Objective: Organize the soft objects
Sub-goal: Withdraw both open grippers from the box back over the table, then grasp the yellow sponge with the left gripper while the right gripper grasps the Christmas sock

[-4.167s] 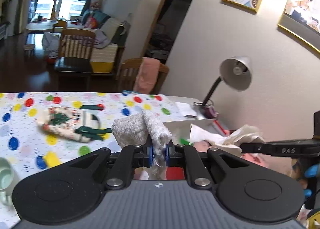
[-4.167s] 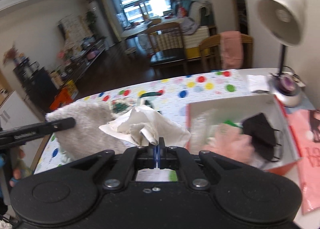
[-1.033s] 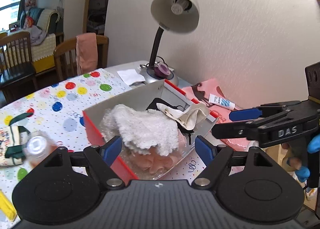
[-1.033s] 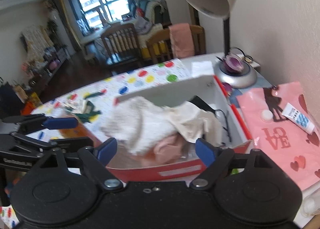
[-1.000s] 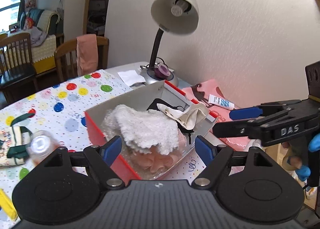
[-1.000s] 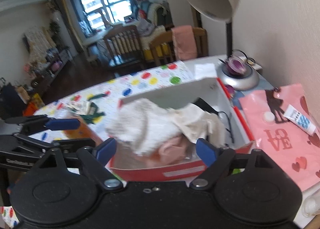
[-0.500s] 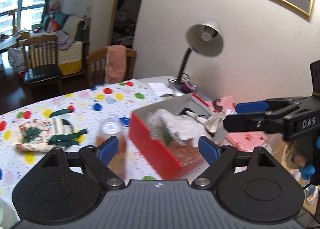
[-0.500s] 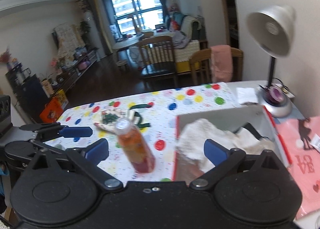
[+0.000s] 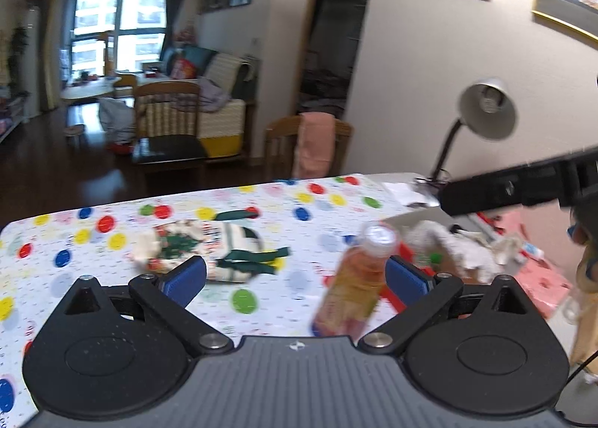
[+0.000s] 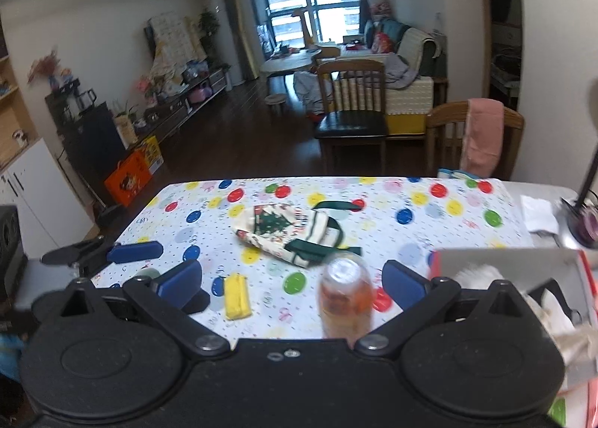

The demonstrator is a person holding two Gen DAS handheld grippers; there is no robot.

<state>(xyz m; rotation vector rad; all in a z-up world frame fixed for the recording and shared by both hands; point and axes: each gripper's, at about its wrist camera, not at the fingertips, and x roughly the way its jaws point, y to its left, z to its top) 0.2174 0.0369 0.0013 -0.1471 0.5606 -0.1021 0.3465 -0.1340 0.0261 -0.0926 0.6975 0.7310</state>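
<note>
A Christmas-print cloth pouch (image 9: 209, 252) with green ribbons lies in the middle of the dotted tablecloth, also in the right wrist view (image 10: 291, 233). At the right stands the red box (image 10: 504, 260), with a white towel (image 9: 441, 237) and other soft pieces inside. My left gripper (image 9: 295, 276) hangs over the table before the pouch, its jaws opening and holding nothing. My right gripper (image 10: 292, 278) is open and holds nothing too. An orange drink bottle (image 10: 345, 301) stands just ahead, between its fingertips, untouched.
The same bottle (image 9: 355, 278) stands left of the box. A yellow block (image 10: 236, 297) lies near the front left. A desk lamp (image 9: 486, 114) and pink paper (image 9: 542, 278) are at the right by the wall. Chairs stand behind the table's far edge.
Both grippers have drawn back from the box and swung left toward the table's middle, their jaws spreading wider. The towel and cloth they carried earlier now lie in the box.
</note>
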